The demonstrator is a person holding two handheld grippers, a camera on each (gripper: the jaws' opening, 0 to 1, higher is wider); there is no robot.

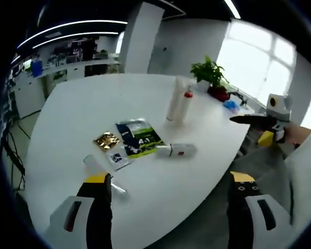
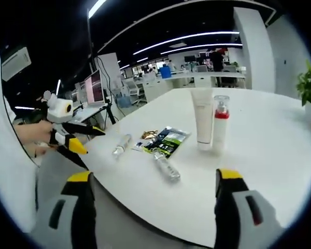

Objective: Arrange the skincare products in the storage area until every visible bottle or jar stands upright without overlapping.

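A white tube (image 2: 202, 118) and red-collared pump bottle (image 2: 220, 124) stand upright, touching, on my white table (image 2: 259, 155); two clear bottles (image 2: 167, 166) (image 2: 121, 144) lie flat beside sachets (image 2: 165, 140). Both my grippers (image 1: 168, 188) (image 2: 153, 182) are spread wide, empty. Office desks behind.

upright pair: tube (image 2: 202, 123) beside pump bottle (image 2: 220, 122), beyond right gripper (image 2: 154, 193)
lying: bottle (image 2: 167, 166) nearest, sachets (image 2: 165, 140) behind

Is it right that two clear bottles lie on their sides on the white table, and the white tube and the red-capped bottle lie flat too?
Not quite. The two clear bottles do lie on the white table, but the white tube and the red-capped bottle stand upright, as the right gripper view shows.
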